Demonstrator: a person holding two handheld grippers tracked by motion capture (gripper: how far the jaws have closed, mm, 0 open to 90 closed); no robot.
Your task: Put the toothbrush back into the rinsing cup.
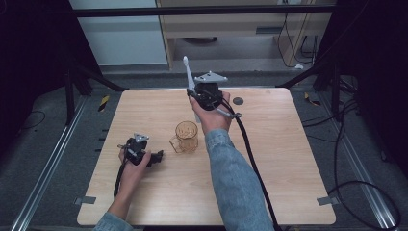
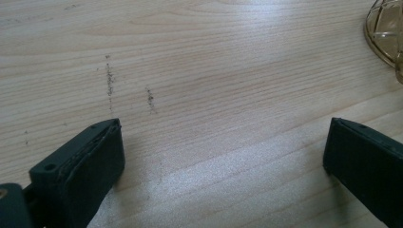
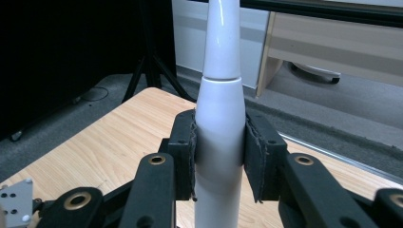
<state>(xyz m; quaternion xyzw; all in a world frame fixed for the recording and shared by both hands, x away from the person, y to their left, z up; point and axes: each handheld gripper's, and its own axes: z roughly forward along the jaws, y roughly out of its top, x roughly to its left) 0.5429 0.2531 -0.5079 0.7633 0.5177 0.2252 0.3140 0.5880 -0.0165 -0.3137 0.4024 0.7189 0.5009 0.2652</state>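
My right gripper is raised over the far middle of the wooden table, shut on a white electric toothbrush. The toothbrush stands nearly upright, head up. In the right gripper view both pads clamp the toothbrush handle at its thick part, with my right gripper around it. An amber glass mug stands on the table just in front of that hand. My left gripper rests low on the table left of the mug, open. In the left gripper view the left gripper has bare wood between its jaws and the mug at top right.
A small dark round disc lies on the table behind the right hand. The right gripper's black cable trails across the table to its front edge. Dark scuff marks show on the wood. Tripod legs and a desk stand beyond the far edge.
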